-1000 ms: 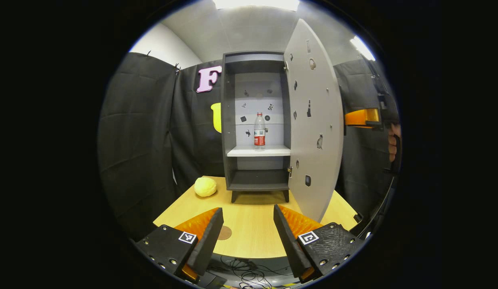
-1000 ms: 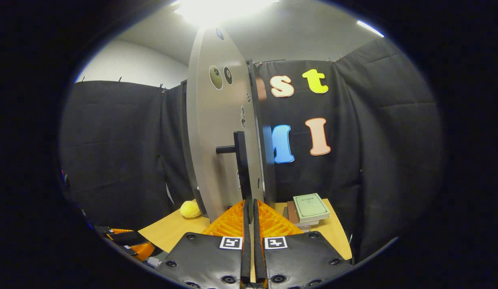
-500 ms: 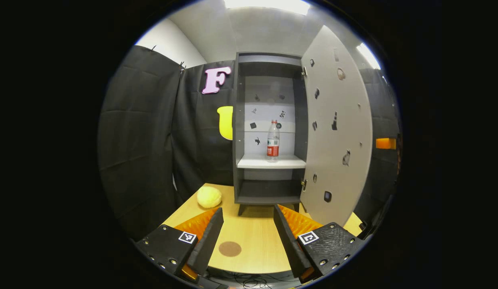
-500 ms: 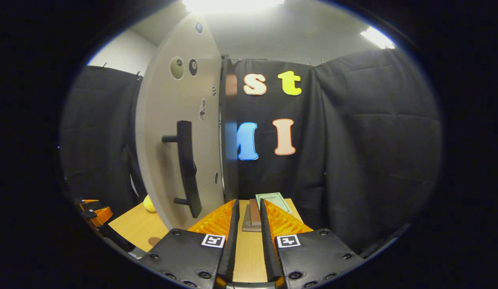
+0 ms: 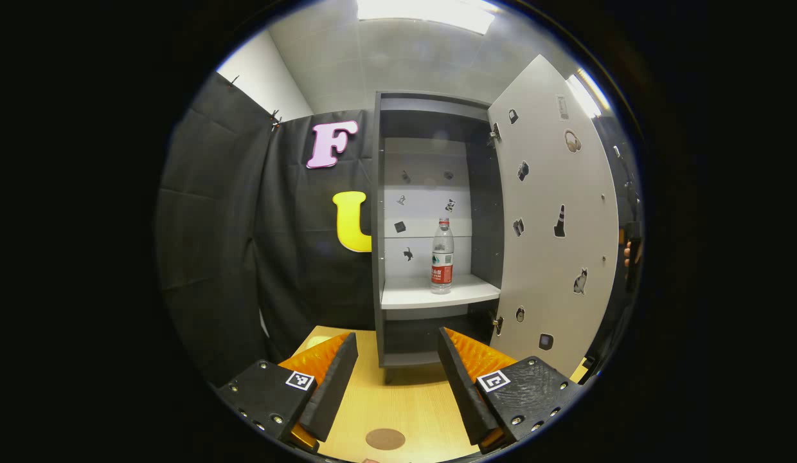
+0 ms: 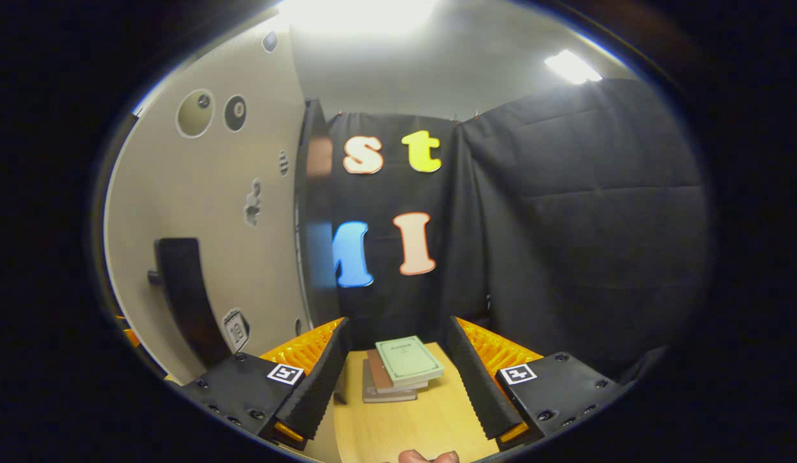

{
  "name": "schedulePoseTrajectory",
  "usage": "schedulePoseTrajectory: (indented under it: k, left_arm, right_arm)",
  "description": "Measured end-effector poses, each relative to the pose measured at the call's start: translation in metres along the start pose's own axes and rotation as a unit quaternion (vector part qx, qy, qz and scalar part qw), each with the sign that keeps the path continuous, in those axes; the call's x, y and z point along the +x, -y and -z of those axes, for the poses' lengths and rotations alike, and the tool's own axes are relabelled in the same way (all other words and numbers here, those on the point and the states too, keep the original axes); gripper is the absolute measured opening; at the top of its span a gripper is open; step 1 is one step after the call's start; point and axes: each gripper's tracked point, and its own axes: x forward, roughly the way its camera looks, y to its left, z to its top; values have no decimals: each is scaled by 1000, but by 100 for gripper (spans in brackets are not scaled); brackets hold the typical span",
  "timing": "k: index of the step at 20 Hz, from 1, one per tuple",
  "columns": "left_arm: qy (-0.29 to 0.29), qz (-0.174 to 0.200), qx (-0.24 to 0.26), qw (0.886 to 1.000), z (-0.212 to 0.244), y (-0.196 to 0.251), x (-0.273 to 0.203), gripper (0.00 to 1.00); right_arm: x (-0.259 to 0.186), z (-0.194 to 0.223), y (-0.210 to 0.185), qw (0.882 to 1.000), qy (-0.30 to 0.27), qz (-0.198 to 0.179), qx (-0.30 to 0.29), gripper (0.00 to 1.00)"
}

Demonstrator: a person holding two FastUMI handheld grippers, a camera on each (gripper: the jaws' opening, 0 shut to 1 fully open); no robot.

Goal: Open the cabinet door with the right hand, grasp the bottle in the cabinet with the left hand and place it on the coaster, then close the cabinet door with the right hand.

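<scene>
- In the left gripper view we see the cabinet (image 5: 430, 225) with its door (image 5: 556, 218) swung wide open to the right.
- The bottle (image 5: 442, 256) stands upright on the pale middle shelf (image 5: 411, 292), its long axis vertical and its cap pointing up, toward the shelf's right half and apart from the walls.
- Our left gripper (image 5: 395, 379) is spread wide and holds nothing, low over the table (image 5: 398, 405) in front of the cabinet.
- The coaster (image 5: 385, 439) lies flat on the table between its fingers, near the view's lower edge.
- In the right gripper view our right gripper (image 6: 398, 379) is also spread and empty, beside the door's outer face, whose handle (image 6: 183, 296) sits off to its left.
- A stack of books (image 6: 398, 376) lies on the table ahead of it.
</scene>
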Motion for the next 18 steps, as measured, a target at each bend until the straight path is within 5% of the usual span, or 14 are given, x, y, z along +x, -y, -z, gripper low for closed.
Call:
schedulePoseTrajectory:
  k: [3, 4, 5, 6, 9, 13, 18]
  left_arm:
    - [-5, 18, -13, 1000, 6, -5, 22, 73]
    - [-7, 24, -15, 1000, 6, -5, 29, 73]
    - [-8, 28, -15, 999, 5, -4, 39, 73]
    - [-5, 32, -15, 999, 2, -2, 50, 73]
    - [9, 49, -20, 999, -16, 16, 85, 76]
    - [5, 49, -5, 999, -40, 33, 138, 73]
    - [3, 69, 5, 998, -64, 65, 204, 71]
  right_arm:
    - [0, 4, 4, 1000, -9, 17, 25, 97]
    - [-3, 10, 13, 999, -17, 34, 18, 92]
    - [-4, 15, 21, 999, -25, 47, 9, 98]
    - [-5, 21, 25, 998, -33, 54, 1, 92]
    - [-2, 31, 32, 997, -45, 64, -23, 98]
    - [17, 43, 39, 995, -59, 65, -38, 93]
    - [34, 60, 47, 995, -75, 55, -35, 98]
